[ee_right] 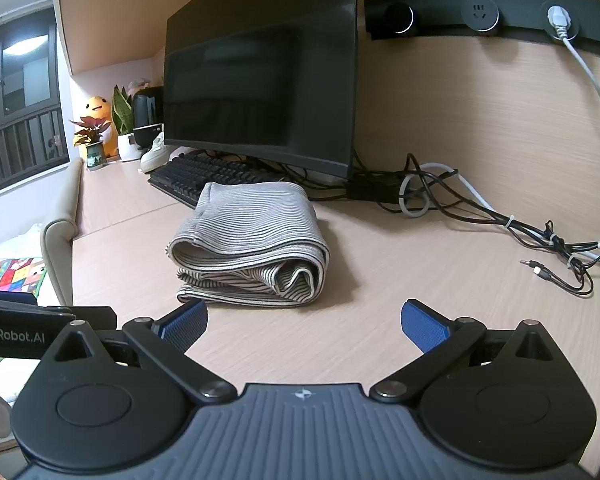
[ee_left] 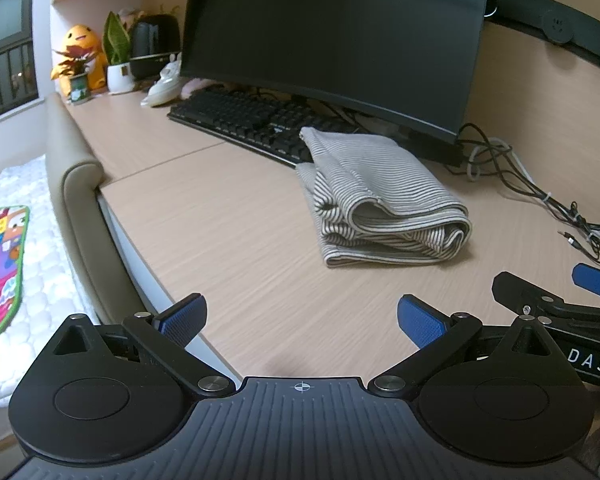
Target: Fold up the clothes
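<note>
A grey-and-white striped garment (ee_left: 384, 200) lies folded in a thick stack on the wooden desk, its far end resting on the keyboard; the right wrist view shows the garment (ee_right: 252, 244) straight ahead. My left gripper (ee_left: 302, 320) hovers open over bare desk, well short of the garment and to its left, nothing between its blue pads. My right gripper (ee_right: 304, 326) is open too, just in front of the stack's near edge, empty. The right gripper (ee_left: 556, 300) also shows at the right edge of the left wrist view.
A dark monitor (ee_left: 332, 32) and black keyboard (ee_left: 240, 116) stand behind the garment. Tangled cables (ee_right: 500, 224) run along the right side of the desk. Potted plants (ee_left: 118, 56) and a plush toy (ee_left: 80, 52) sit at the far left corner. The desk edge (ee_left: 140, 264) drops to a bed on the left.
</note>
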{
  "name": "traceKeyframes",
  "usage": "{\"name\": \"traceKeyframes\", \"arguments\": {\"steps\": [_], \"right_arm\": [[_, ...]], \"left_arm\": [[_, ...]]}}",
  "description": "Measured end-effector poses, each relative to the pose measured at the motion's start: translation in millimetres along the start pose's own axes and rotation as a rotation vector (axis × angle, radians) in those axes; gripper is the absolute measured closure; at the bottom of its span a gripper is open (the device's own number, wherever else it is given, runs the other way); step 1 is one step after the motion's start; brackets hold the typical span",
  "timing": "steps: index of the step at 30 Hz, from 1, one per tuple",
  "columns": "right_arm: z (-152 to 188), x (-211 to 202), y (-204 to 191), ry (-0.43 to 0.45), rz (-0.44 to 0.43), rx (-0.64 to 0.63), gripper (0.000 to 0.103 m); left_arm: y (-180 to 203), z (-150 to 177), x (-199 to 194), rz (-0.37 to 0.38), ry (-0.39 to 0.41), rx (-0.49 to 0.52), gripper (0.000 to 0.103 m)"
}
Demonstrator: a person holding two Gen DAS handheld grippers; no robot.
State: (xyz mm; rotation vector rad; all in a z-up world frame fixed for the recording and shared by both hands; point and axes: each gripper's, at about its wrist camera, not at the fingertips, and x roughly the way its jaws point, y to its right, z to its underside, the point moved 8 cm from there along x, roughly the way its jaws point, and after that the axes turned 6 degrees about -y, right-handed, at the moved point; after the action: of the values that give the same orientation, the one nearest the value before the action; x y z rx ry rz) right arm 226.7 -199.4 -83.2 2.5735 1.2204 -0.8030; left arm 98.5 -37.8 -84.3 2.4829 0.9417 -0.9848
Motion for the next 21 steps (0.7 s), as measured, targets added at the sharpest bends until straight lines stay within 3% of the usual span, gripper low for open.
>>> {"name": "traceKeyframes", "arguments": {"steps": [21], "right_arm": [[3.6, 2.1, -4.9, -0.018, -0.01, -0.003, 0.0]], "left_arm": [[-3.3, 1.4, 3.4, -0.013, -0.011, -0.012, 0.0]]}}
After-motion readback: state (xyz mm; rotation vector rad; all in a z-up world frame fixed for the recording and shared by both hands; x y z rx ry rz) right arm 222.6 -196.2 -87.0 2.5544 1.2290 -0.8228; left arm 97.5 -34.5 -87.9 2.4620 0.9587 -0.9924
